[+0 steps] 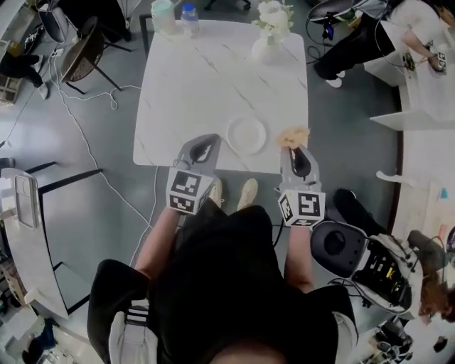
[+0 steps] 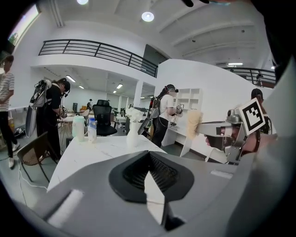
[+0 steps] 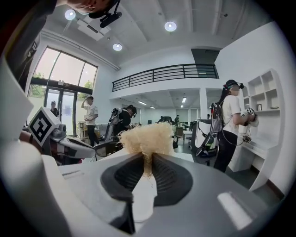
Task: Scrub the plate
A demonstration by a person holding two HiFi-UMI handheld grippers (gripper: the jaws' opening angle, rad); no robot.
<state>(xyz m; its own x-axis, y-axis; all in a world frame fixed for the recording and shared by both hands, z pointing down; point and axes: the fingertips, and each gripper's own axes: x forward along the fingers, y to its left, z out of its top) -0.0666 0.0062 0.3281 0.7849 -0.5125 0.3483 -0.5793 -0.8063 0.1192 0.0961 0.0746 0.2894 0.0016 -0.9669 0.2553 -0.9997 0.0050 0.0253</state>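
1. Plate (image 1: 247,134): white, round and shallow, with a raised rim. It lies flat near the front edge of the table (image 1: 178,78), ahead of both grippers and between them. Nothing touches it. From the head view I cannot tell whether it is soiled.
2. Table: white top with faint grey veining, smooth. A vase (image 1: 267,44) and a bottle (image 1: 188,15) stand at the far end, well clear of the plate.
3. Right gripper (image 1: 295,151) (image 3: 147,164): jaws clamped on a scrubber (image 1: 293,135) (image 3: 147,138). The scrubber is a pale tan, fibrous tuft, loose and frizzy, and it flares out beyond the jaw tips. It sits just right of the plate, apart from it.
4. Left gripper (image 1: 206,144) (image 2: 149,162): jaws fully together with nothing between them. It is just left of the plate, over the table edge.
5. Step in hand, as I judge it: the approach. Scrubbing has not begun.
6. Next move calls for:
   - swinging the scrubber left and down onto the plate face, then rubbing it in circles;
   - steadying the plate, which looks light and likely to slide on the smooth top, so the left jaws would need to open to take the rim, or else press down on it while shut.
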